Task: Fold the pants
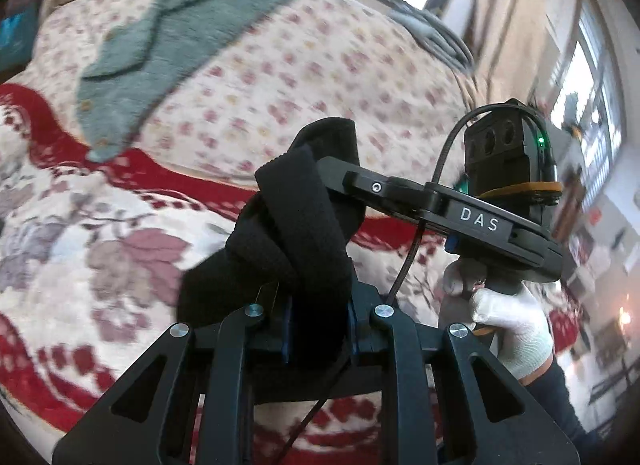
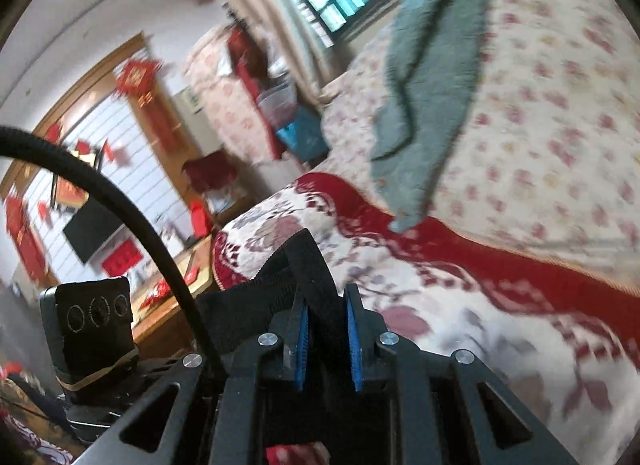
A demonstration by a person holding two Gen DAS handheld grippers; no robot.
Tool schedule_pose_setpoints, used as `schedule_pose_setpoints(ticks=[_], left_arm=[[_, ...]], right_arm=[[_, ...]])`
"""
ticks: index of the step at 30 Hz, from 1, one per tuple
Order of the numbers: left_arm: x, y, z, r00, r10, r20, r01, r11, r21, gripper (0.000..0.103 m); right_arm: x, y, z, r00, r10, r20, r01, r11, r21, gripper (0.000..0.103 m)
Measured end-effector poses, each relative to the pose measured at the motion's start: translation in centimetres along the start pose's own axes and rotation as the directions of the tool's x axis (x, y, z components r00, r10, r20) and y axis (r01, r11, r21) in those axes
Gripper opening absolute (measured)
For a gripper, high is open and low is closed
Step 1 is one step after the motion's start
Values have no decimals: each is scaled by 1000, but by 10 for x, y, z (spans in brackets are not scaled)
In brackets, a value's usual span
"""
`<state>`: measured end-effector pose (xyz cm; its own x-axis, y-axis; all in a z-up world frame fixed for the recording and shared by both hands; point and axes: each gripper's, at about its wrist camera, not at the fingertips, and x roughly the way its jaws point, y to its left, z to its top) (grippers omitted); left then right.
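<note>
The black pants (image 1: 292, 225) hang bunched above the bed, held by both grippers. In the left wrist view my left gripper (image 1: 318, 325) is shut on a thick fold of the black cloth, which hides its blue pads. My right gripper (image 1: 320, 177) comes in from the right, held by a white-gloved hand (image 1: 508, 325), and bites the same bundle higher up. The right wrist view shows my right gripper (image 2: 327, 337) shut on a black ribbed band of the pants (image 2: 310, 277) between its blue pads (image 2: 354, 341). The left tool's camera block (image 2: 94, 321) sits at the lower left.
Below lies a bed with a red-and-white floral blanket (image 1: 100, 249) and a pale flowered quilt (image 1: 300, 77). A grey-green knitted garment (image 1: 192, 29) sprawls across the quilt. A black cable (image 2: 120, 201) arcs through the right wrist view. Furniture, a window and red wall decorations stand beyond the bed.
</note>
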<state>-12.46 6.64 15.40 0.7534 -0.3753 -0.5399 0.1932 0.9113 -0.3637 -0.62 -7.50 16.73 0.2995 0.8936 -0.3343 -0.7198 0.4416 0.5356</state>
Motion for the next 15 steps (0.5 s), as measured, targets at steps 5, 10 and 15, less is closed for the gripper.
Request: schedule_pose_setpoints(ticks=[5, 10, 15], left_arm=[[36, -31, -14, 998, 7, -64, -4, 999, 50, 19], [68, -46, -32, 992, 40, -124, -30, 996, 84, 19], [88, -53, -52, 983, 73, -166, -54, 992, 115, 19]], right_arm=[[-37, -35, -28, 998, -53, 30, 50, 995, 91, 16], [-57, -69, -58, 994, -106, 28, 99, 980, 175, 16], [-65, -87, -84, 982, -186, -24, 186, 960, 207, 16]])
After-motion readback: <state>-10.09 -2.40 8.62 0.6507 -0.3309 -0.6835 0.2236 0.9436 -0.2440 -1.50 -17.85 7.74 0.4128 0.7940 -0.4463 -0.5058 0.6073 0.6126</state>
